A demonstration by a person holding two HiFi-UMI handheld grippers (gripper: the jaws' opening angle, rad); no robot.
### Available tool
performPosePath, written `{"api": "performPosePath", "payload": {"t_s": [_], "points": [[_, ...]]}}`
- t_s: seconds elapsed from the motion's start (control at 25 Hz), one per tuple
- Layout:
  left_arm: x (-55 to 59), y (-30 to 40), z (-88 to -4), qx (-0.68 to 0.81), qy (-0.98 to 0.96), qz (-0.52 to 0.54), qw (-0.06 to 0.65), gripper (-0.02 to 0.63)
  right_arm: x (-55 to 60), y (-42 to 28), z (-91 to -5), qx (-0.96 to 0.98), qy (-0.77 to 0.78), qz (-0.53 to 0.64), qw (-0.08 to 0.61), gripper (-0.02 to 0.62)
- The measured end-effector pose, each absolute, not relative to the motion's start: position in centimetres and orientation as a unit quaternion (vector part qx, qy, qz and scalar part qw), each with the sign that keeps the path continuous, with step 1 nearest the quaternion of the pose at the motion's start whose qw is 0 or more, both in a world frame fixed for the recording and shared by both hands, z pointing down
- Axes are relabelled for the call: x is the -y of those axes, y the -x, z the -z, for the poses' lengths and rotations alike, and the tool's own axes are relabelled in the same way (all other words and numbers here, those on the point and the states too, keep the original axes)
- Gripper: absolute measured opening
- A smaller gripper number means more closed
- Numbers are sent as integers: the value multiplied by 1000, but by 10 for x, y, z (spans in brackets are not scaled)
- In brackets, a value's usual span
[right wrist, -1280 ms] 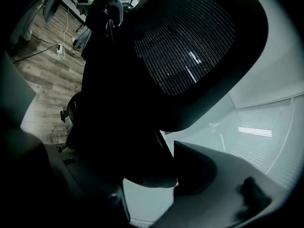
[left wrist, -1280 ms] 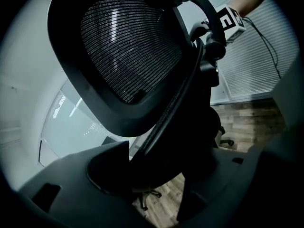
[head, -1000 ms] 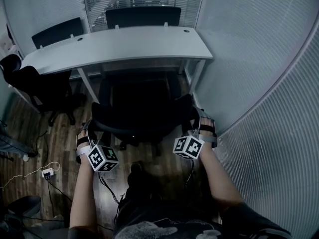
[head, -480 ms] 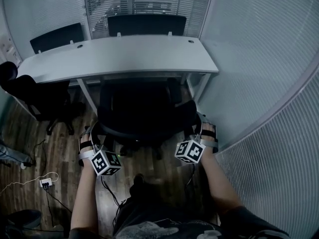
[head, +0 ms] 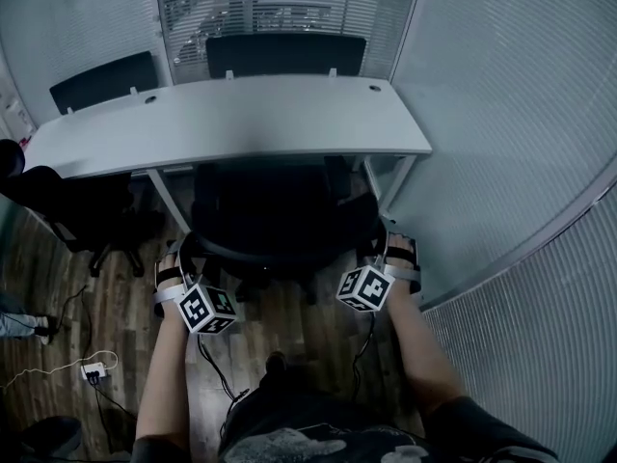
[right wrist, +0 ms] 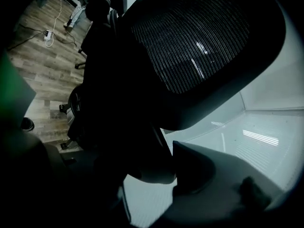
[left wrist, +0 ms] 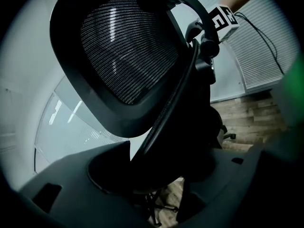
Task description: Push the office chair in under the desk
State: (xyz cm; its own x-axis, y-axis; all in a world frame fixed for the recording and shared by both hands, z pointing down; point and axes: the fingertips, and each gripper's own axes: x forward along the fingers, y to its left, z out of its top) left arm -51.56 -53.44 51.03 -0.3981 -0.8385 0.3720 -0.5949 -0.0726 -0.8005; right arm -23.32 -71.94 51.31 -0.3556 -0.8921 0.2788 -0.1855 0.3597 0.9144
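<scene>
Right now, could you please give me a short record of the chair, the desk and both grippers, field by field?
Desk: white, straight ahead
Office chair: black, front at the desk's edge, not yet fully under
Left gripper: fingers closed on the backrest's left edge
Right gripper: fingers just closed further, on the backrest's right edge
Other chairs: one at left, two behind the desk
Floor: wood, power strip

Checkered marker cubes (head: 205,309) — dark top (head: 289,444) (short sleeves (head: 482,427)).
</scene>
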Motion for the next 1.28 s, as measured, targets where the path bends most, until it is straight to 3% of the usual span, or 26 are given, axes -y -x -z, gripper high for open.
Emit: {"api": "performPosePath", "payload": {"t_s": [0.52, 1.28], "points": [[596, 595, -510, -660, 537, 508, 136, 290, 765, 301, -510, 699, -392, 418, 428, 247], [670, 646, -509, -658, 534, 508, 151, 285, 842, 354, -508, 695, -402, 424, 419, 247]]}}
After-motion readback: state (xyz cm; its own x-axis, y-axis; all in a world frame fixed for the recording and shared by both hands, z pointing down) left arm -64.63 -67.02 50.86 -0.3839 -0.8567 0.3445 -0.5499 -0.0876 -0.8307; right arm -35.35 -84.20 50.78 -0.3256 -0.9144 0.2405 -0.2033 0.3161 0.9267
